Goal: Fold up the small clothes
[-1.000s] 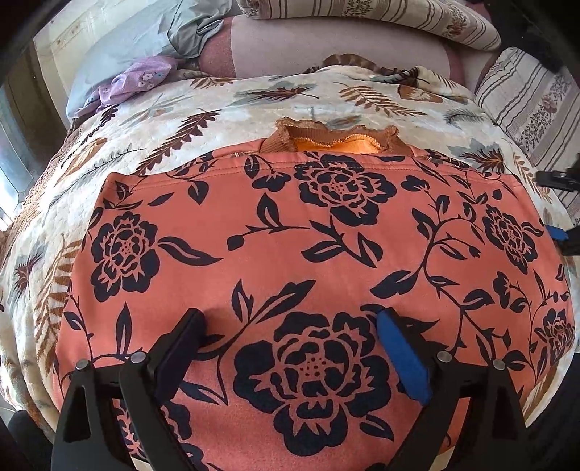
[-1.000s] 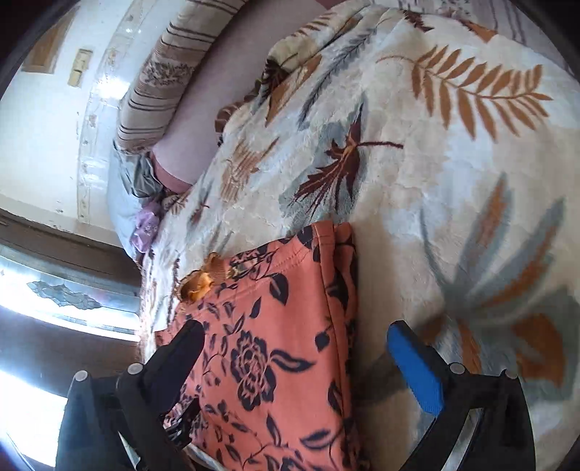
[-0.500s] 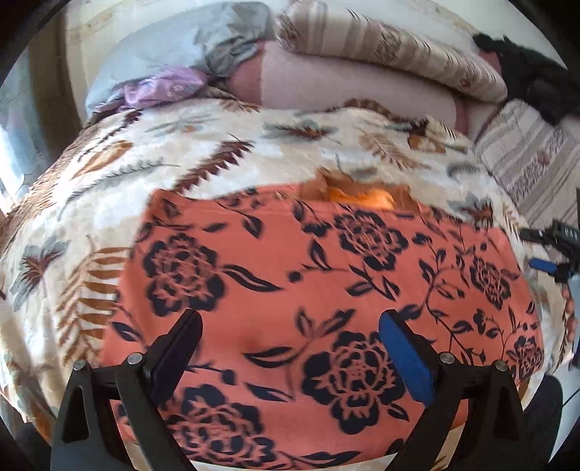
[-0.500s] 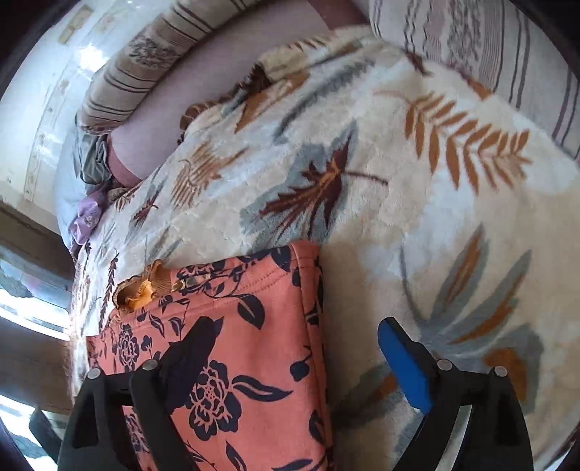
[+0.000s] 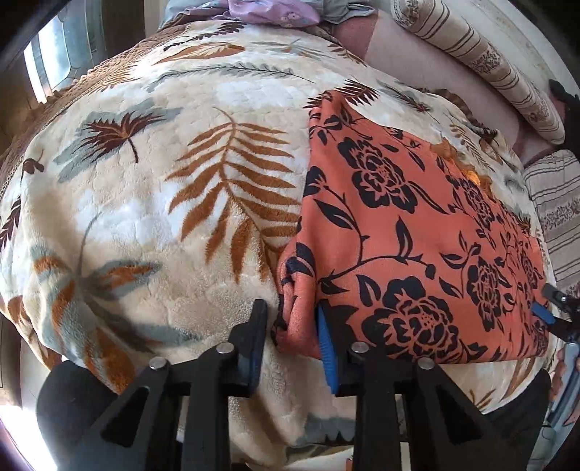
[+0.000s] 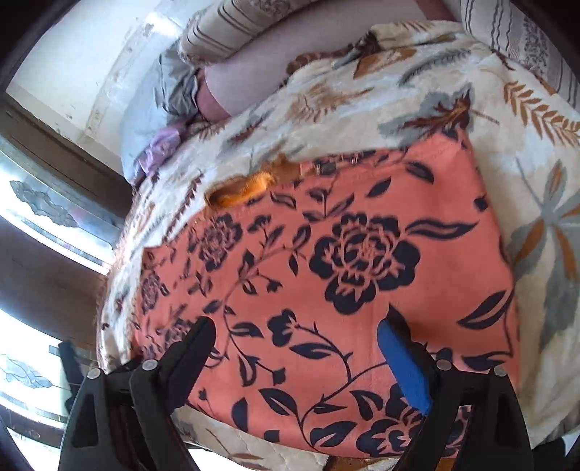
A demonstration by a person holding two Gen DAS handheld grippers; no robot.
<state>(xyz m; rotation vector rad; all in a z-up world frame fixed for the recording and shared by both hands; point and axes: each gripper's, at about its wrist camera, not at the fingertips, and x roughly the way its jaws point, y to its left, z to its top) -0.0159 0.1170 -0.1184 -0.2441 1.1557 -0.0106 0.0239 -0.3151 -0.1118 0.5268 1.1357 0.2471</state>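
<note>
On blanket (image 5: 152, 217), left gripper (image 5: 290, 326) pinches garment (image 5: 417, 235) corner.

Garment (image 5: 417, 232): salmon-orange cloth with dark navy roses, leaves and stems.
Garment collar (image 6: 250, 186): brown frill, bright orange inside.
Blanket (image 5: 174, 188): cream plush with rust-brown fern leaves, grey-blue leaves and dark maroon leaves.
Bolster pillow (image 5: 482, 61): beige with brown stripes and small flower bands.
Small cloth (image 5: 272, 11): light purple with little print.
Left tool (image 5: 290, 337): black, one finger pad blue.
Right tool (image 6: 301, 362): black, one pad blue.
</note>
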